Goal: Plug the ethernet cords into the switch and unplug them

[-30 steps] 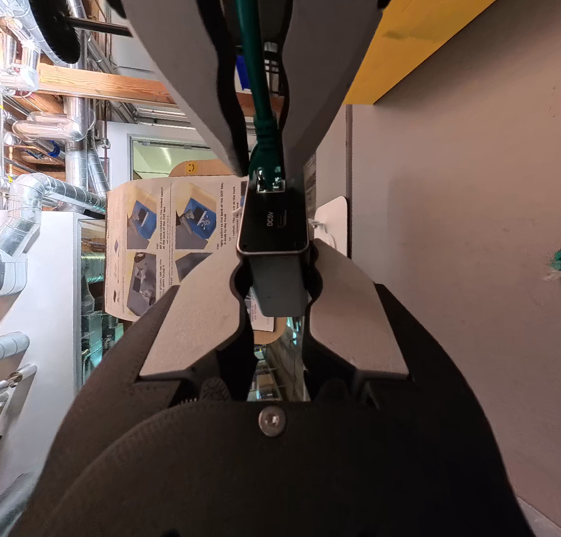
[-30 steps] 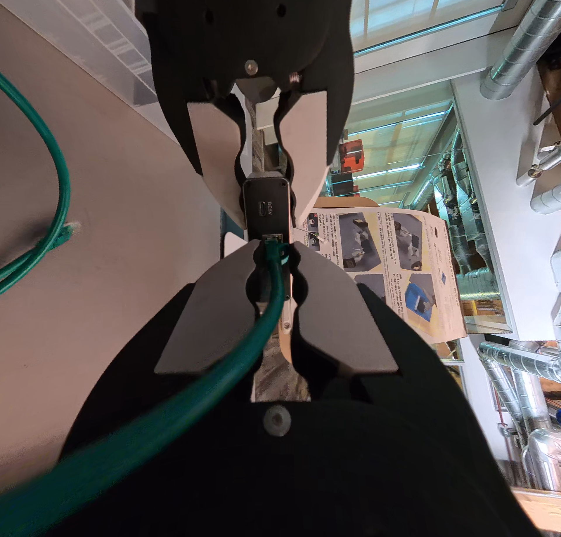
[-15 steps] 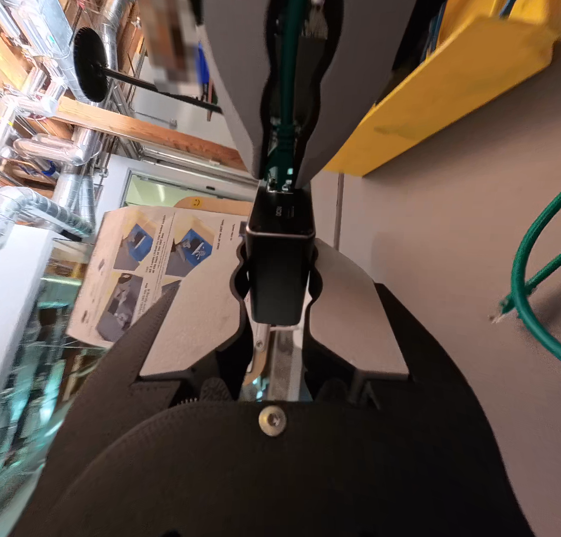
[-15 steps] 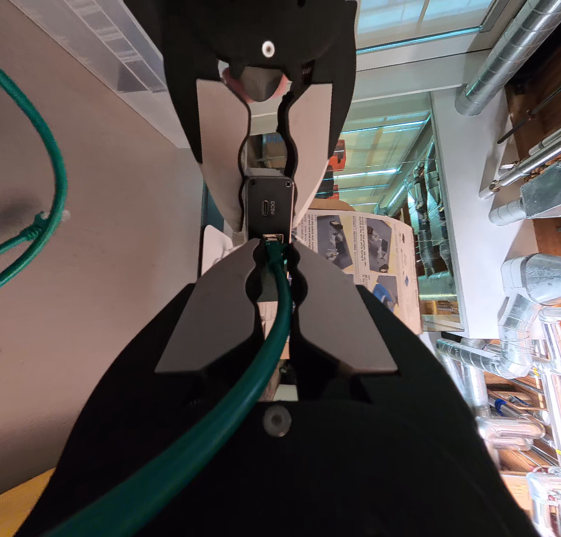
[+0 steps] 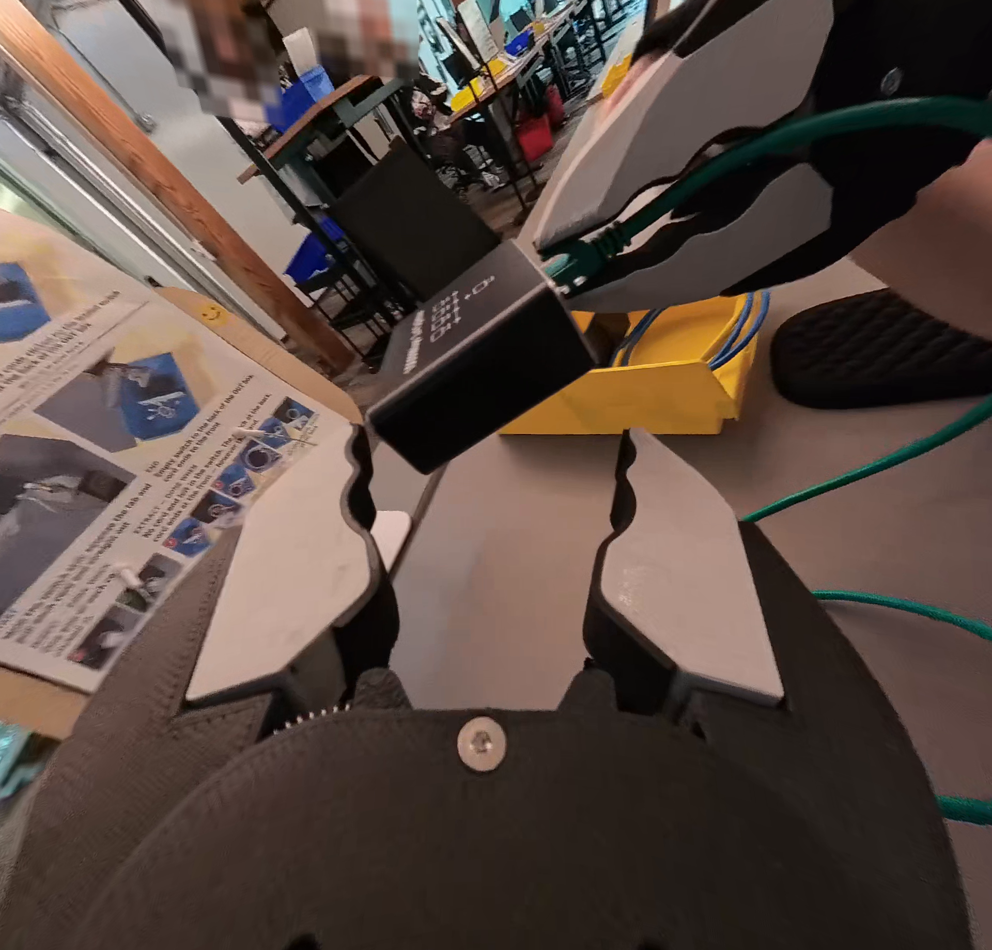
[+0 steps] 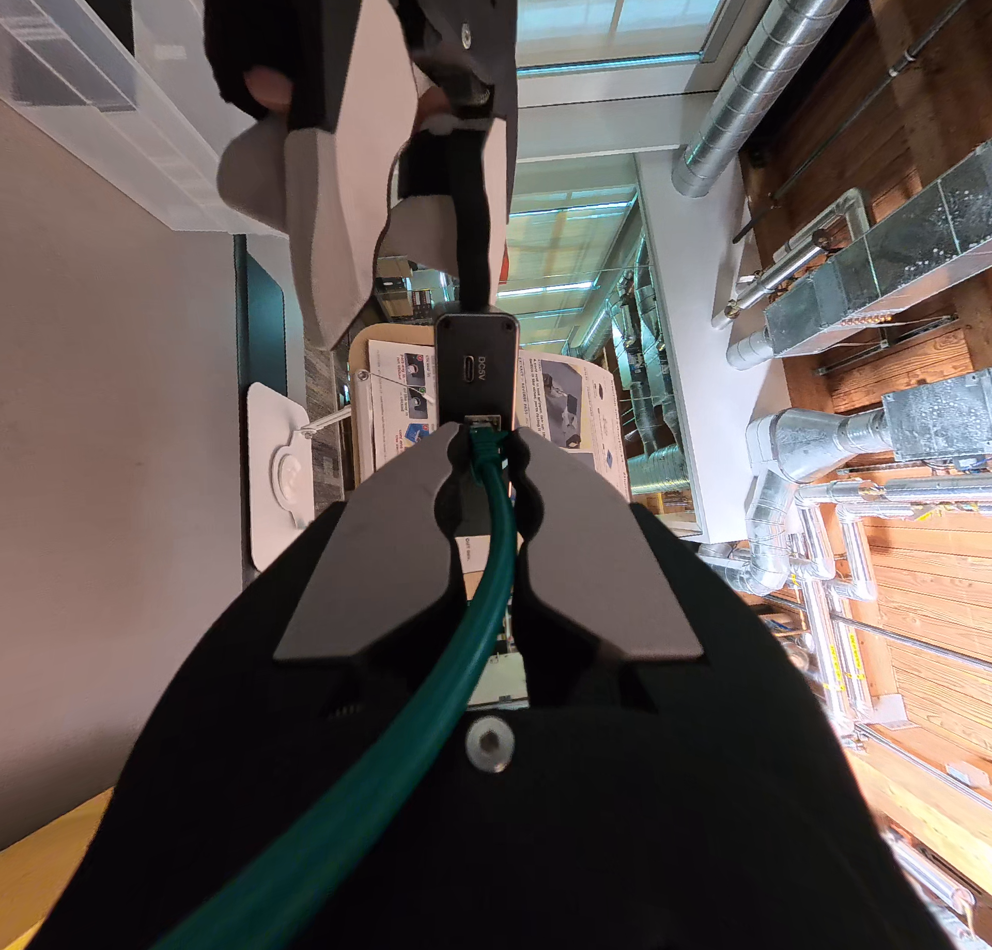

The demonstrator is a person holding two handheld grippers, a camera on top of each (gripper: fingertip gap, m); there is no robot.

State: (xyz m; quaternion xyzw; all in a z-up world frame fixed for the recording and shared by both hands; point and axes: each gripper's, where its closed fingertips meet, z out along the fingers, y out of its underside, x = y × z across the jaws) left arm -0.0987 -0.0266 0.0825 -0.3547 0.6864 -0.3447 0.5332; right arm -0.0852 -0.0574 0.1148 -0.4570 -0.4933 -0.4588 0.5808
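Your right gripper [image 6: 486, 436] clamps the green ethernet cord [image 6: 483, 559] at its plug, which sits in a port of the black switch [image 5: 483, 350], held off the grey counter [image 5: 499, 575] at 12 o'clock in the left wrist view. Your left gripper [image 5: 491, 468] stands wide and holds nothing, the switch's near corner just past its fingertips. A yellow bin [image 5: 644, 393] rests on the counter at 1 o'clock behind the switch.

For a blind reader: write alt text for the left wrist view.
The left gripper is open with the black switch just beyond its fingertips, held up by a green cord clamped in the right gripper. A yellow bin sits on the grey table behind.
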